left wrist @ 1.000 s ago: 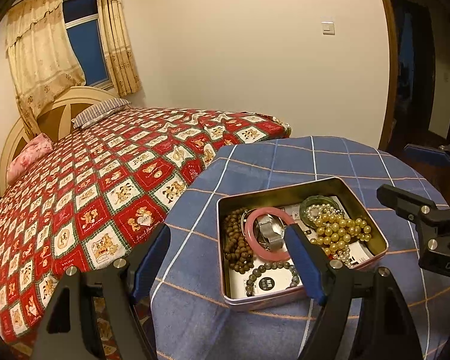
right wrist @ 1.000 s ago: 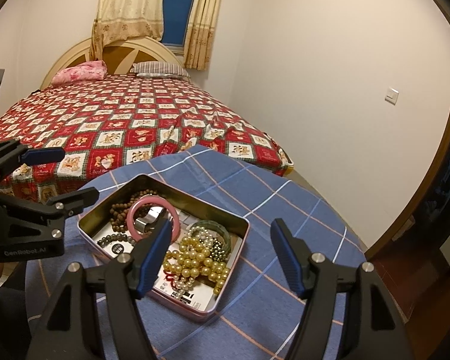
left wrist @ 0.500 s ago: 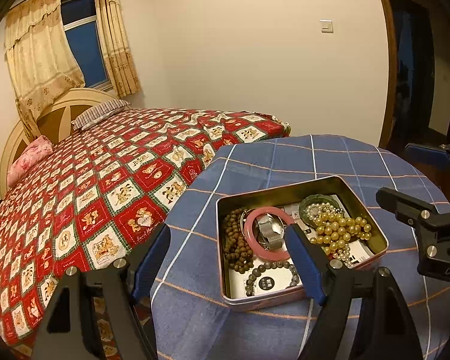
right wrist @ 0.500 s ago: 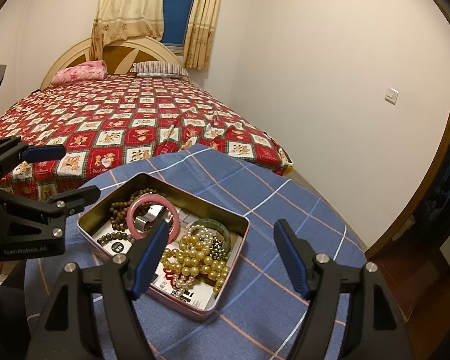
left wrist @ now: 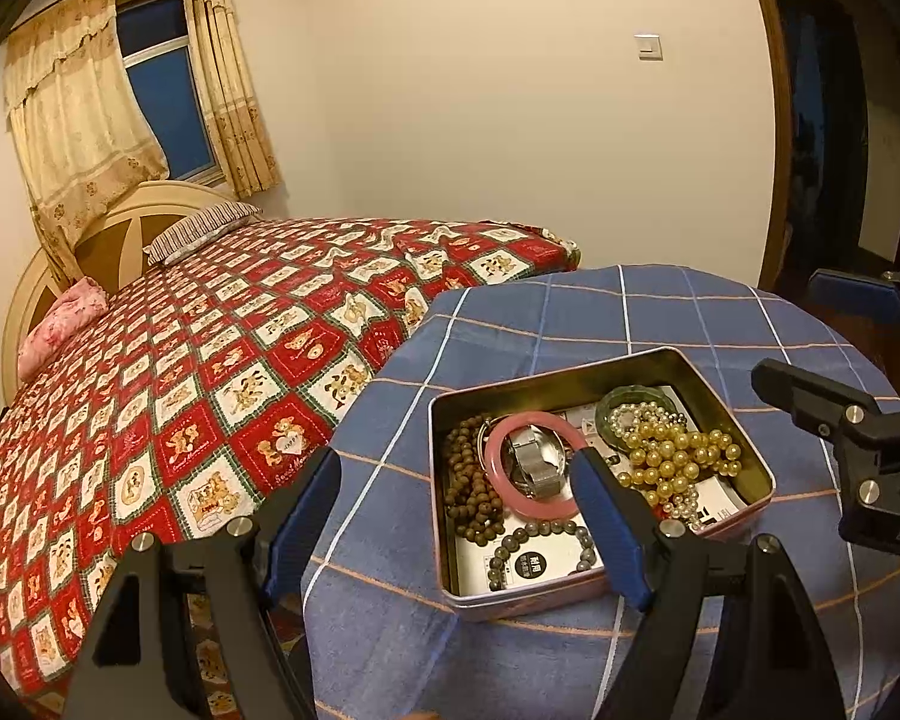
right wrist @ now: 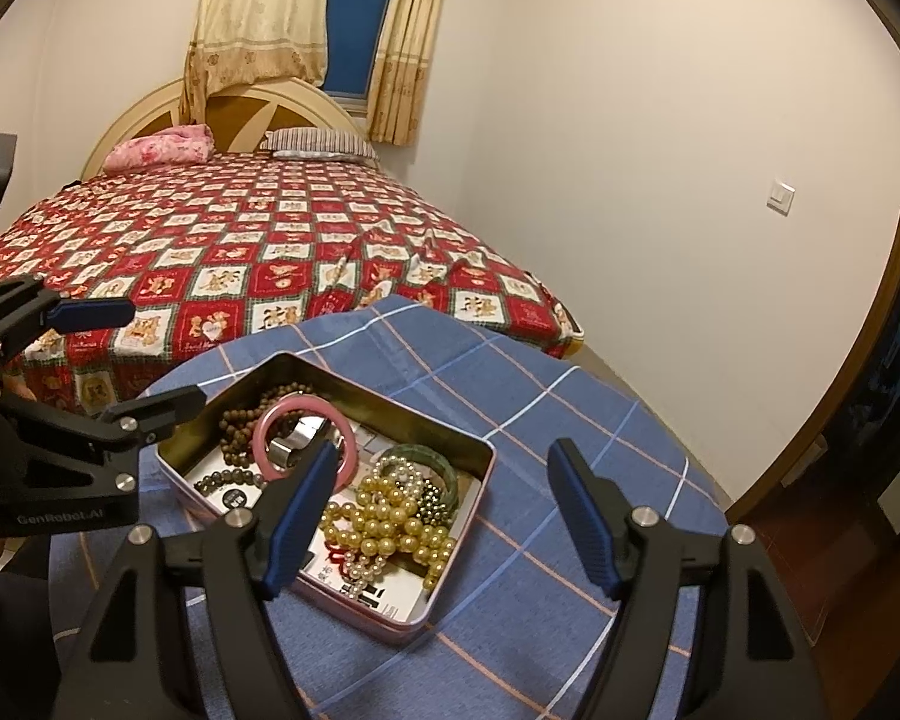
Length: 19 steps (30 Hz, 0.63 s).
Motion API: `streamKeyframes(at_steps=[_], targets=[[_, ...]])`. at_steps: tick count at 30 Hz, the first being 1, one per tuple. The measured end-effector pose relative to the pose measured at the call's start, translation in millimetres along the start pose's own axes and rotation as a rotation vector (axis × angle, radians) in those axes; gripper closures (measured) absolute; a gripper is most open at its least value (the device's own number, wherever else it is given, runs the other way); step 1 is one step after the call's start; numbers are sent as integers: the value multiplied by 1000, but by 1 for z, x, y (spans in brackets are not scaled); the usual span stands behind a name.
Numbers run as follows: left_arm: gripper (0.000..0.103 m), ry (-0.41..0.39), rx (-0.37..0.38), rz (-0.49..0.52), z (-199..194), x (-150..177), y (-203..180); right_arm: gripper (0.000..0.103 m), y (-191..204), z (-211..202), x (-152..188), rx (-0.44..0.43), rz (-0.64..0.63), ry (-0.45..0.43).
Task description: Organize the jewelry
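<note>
Bedroom, cream walls, lit warm. Bed (left wrist: 222, 372) under a red patchwork quilt fills the far side, with a curved headboard (right wrist: 234, 114), a pink pillow (right wrist: 159, 147) and a striped pillow (right wrist: 321, 141). Window (left wrist: 168, 108) dark, pale curtains (left wrist: 78, 120) drawn partly aside; one light switch (left wrist: 648, 46) on the wall.

Table (left wrist: 570, 324) round, under a blue checked cloth, standing at the foot of the bed.

Tin (left wrist: 576, 381): shallow, rectangular, gold inside, pink outside, lidless, lying flat on the cloth. In my left view its long axis runs left to right and rises slightly to the right.

Contents, largest first: gold pearl strand (left wrist: 678, 456) heaped at the tin's right end over smaller white pearls; brown wooden beads (left wrist: 468, 480) along the left wall; pink bangle (left wrist: 531, 465) lying flat around a steel watch (left wrist: 534, 462); green bangle (left wrist: 630, 408) at the back, partly under the pearls; grey bead bracelet (left wrist: 540, 546) on white cards at the front.

My left gripper (left wrist: 456, 510) is spread wide, gripping nothing, above the tin's near left corner. My right gripper (right wrist: 444, 501) is likewise spread and unloaded, over the tin's right end.

Against a second ago: both tools sit almost where they were; the tin and its contents lie unmoved.
</note>
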<state>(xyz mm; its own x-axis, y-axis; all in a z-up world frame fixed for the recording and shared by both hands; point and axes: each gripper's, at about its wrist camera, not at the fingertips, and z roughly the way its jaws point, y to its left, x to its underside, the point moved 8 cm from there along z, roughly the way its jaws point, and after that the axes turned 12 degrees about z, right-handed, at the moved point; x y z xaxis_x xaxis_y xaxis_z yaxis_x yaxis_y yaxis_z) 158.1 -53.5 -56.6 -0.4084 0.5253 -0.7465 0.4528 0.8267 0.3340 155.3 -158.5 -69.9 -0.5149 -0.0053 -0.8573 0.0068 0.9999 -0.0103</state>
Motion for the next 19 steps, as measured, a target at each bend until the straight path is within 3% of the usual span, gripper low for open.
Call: streamKeyframes(at_steps=[12,19], targets=[[24,24,-57,-14,4,5,8,28,0,-1,0,2,-2,-3],[23,-5,-66,-13,0,4,11,28,-1,1,3,7,-4,3]])
